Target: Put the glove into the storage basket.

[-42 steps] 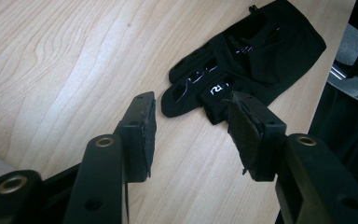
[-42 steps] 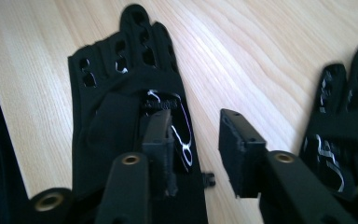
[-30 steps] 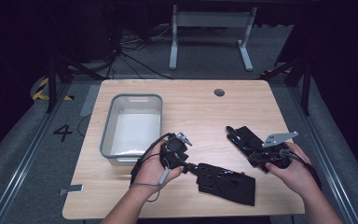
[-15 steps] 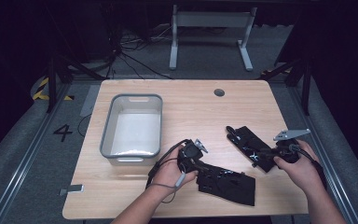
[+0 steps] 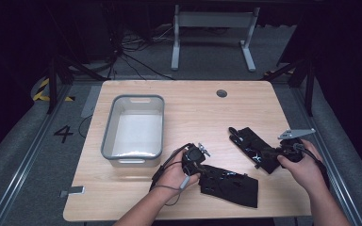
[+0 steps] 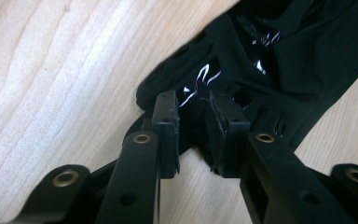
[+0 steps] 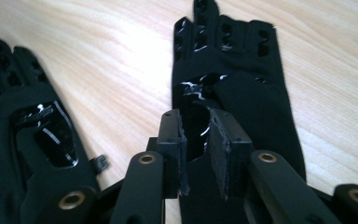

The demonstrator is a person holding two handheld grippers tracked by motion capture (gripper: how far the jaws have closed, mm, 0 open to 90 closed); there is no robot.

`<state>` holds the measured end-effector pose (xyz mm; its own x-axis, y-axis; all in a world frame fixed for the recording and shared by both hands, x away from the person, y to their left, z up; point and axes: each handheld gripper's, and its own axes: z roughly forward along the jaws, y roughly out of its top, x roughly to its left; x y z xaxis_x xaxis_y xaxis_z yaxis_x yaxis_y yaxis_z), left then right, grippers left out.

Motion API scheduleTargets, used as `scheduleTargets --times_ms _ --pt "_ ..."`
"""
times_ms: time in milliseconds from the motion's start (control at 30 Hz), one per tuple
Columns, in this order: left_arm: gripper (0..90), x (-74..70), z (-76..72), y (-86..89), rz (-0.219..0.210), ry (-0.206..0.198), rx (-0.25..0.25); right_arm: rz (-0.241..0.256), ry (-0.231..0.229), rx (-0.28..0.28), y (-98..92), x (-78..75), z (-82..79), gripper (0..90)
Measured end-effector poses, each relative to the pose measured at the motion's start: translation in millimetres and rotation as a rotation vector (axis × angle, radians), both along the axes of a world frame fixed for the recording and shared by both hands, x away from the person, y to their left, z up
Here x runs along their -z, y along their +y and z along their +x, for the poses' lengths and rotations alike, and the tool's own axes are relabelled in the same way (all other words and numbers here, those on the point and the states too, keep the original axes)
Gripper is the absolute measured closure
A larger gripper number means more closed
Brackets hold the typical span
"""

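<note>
Wooden tabletop [image 5: 264, 197] was seen bearing a grey bin [image 5: 134, 127] and two black gloves. The near glove [image 5: 231, 186] was clamped between the left tool [image 6: 193, 135], the far glove [image 5: 257, 146] between the right tool [image 7: 200, 149].

It looked like a lab or test room. A plain wooden table [image 5: 179, 99] stood on grey carpet [image 5: 23, 155] in a dark space. Metal rails [image 5: 21, 162] ran along the floor, with a number four [image 5: 64, 134] beside one. Cables [image 5: 122, 52] lay behind, near yellow-and-black tape [image 5: 41, 89].
</note>
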<state>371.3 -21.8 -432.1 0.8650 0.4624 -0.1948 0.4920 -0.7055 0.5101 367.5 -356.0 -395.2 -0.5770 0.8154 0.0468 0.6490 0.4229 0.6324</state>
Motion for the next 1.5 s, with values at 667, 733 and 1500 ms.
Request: scheduleTargets --times_ms 667,733,1500 --pt "68.6 5.8 -4.0 2.8 0.077 0.075 0.016 -0.001 0.003 0.130 -20.0 11.5 47.2 73.6" --pt "66.1 7.5 -4.3 3.2 0.085 0.070 0.019 -0.014 0.019 0.139 -18.9 15.1 50.7 72.1" --pt "61.6 -9.2 -9.7 18.1 0.007 0.033 -0.041 -0.061 0.118 0.160 -22.5 41.0 72.5 63.1"
